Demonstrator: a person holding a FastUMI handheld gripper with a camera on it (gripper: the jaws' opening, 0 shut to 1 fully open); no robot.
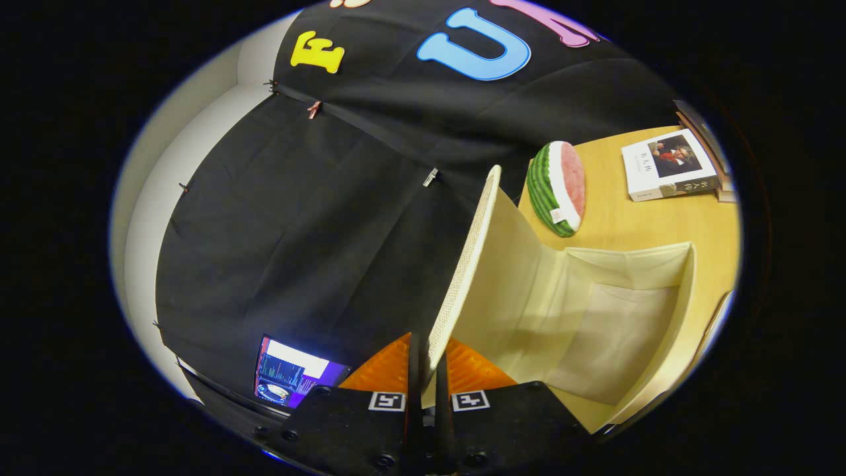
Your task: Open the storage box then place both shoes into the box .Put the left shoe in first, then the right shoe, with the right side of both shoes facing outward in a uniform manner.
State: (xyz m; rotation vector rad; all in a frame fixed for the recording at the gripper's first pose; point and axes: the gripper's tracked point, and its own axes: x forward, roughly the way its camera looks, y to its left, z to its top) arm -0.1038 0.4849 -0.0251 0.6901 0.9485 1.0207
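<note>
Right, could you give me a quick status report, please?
Gripper shut on lid. Storage box open, empty inside. Watermelon slice beyond box.

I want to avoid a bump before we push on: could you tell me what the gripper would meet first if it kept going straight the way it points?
The gripper is already shut on the lid of the open storage box, so that lid comes first. Past its edge lies the black cloth wall; how far away is unclear.
</note>
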